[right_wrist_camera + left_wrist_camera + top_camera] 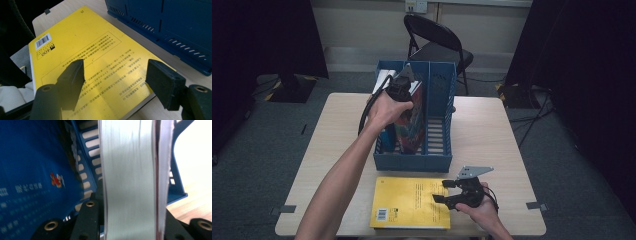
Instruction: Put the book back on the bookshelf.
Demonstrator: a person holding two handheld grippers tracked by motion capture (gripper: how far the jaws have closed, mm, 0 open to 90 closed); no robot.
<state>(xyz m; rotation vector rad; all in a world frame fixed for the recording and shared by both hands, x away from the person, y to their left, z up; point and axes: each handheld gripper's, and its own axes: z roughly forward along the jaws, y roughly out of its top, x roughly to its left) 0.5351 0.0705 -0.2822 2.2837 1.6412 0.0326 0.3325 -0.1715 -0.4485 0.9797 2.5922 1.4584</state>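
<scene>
Fingers of the left gripper [404,82] clamped on a thick book [130,177] standing in the blue file rack [439,160] at 12 o'clock — slotting step. Right gripper [447,191] gapes wide over the yellow book [409,202] on the surface — likely next pick, needs edge grip.
</scene>
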